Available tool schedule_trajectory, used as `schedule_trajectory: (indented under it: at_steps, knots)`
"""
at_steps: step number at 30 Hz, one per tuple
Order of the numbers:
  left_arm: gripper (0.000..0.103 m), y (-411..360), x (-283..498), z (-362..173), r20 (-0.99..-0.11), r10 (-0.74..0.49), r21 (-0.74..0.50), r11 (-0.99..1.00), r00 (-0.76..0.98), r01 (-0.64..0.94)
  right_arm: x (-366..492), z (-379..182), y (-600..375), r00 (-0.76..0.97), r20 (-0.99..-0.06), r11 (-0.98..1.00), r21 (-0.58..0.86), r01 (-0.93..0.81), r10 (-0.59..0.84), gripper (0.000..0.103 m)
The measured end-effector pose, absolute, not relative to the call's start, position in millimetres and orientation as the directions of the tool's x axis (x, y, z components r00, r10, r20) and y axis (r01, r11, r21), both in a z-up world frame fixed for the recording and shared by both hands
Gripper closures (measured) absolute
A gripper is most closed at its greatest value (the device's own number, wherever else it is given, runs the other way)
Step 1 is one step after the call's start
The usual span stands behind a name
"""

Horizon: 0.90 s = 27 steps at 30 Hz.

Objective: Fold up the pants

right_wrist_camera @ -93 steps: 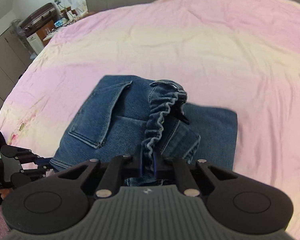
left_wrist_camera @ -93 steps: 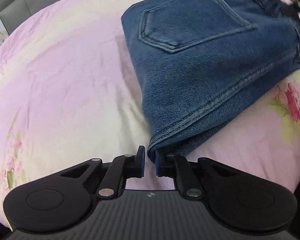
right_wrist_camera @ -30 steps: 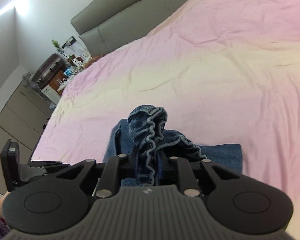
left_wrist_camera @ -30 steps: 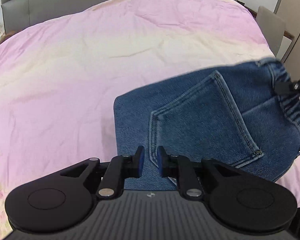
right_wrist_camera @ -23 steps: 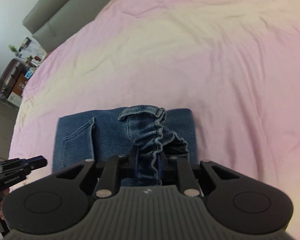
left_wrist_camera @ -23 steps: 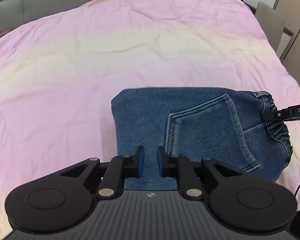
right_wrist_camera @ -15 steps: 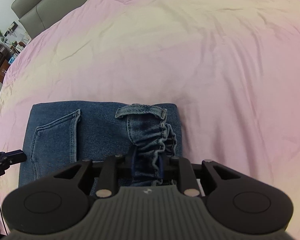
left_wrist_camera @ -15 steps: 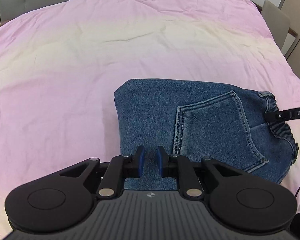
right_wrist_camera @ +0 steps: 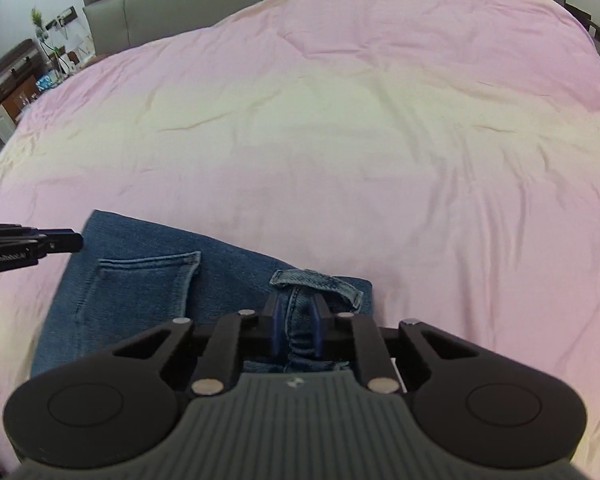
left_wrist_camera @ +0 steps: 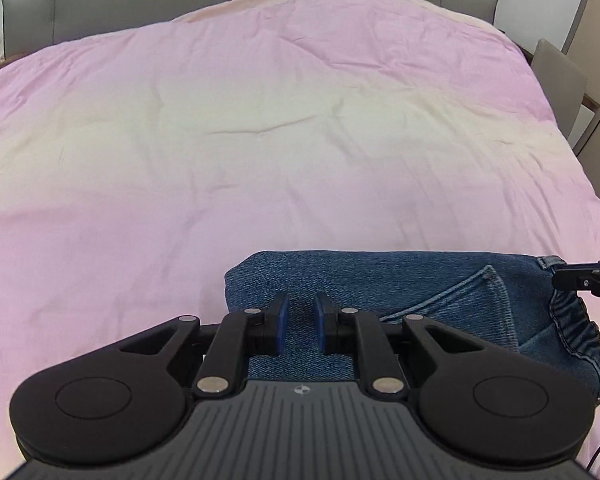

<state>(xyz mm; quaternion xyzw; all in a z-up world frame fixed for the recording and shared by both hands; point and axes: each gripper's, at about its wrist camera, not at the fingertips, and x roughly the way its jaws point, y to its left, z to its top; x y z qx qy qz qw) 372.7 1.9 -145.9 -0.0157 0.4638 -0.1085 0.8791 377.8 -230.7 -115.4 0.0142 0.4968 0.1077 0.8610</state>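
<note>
1. Left gripper (left_wrist_camera: 299, 322): blue-padded jaws stand a narrow gap apart, with nothing between them; it hovers over the left end of the folded blue denim pants (left_wrist_camera: 400, 280).
2. Pants lie as a compact flat rectangle on the pink and cream bedspread (left_wrist_camera: 260, 140), near its front edge. Back pocket (right_wrist_camera: 144, 284) faces up; elastic waistband (left_wrist_camera: 576, 328) sits at the right end.
3. Right gripper (right_wrist_camera: 296, 326): jaws straddle the waistband by the belt loop (right_wrist_camera: 316, 280); clamped or just released, cannot tell.
4. Judgement: folding looks essentially complete. Remaining: release, withdraw both tools, perhaps flatten the raised belt loop.
</note>
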Motion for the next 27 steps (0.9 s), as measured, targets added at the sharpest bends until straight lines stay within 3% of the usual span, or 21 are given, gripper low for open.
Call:
schedule_trajectory:
  at_steps: [4, 7, 12, 15, 19, 24, 27]
  knots:
    - [0.086, 10.5, 392.5, -182.8, -0.874, -0.205, -0.172, 0.978, 0.441, 0.115, 391.3, -140.2, -235.6, 0.449, -0.870, 0.977, 0.151, -0.152, 0.205, 0.095]
    - [0.086, 16.1, 395.9, -193.6, -0.871, -0.231, -0.213, 0.973, 0.433, 0.091, 397.6, -147.3, -229.7, 0.441, -0.878, 0.979, 0.132, -0.155, 0.188, 0.095]
    - [0.086, 19.3, 378.0, -172.7, -0.870, -0.181, -0.139, 0.982, 0.459, 0.125, 388.8, -131.6, -221.6, 0.449, -0.876, 0.980, 0.106, -0.170, 0.173, 0.093]
    - [0.086, 28.3, 349.1, -155.4, -0.851, -0.205, -0.145, 0.977, 0.483, 0.158, 357.7, -108.0, -222.0, 0.489, -0.851, 0.974, 0.109, -0.197, 0.194, 0.088]
    - [0.086, 29.9, 300.9, -134.4, -0.831, -0.232, -0.134, 0.966, 0.505, 0.223, 307.7, -91.4, -215.3, 0.517, -0.823, 0.960, 0.115, -0.255, 0.236, 0.088]
    - [0.085, 33.1, 247.2, -126.8, -0.825, -0.260, -0.128, 0.950, 0.501, 0.284, 257.0, -91.1, -204.7, 0.560, -0.796, 0.944, 0.043, -0.328, 0.231, 0.088]
    - [0.085, 33.4, 228.7, -137.8, -0.837, -0.211, -0.071, 0.957, 0.505, 0.282, 245.9, -106.6, -206.5, 0.574, -0.794, 0.953, 0.024, -0.301, 0.201, 0.088]
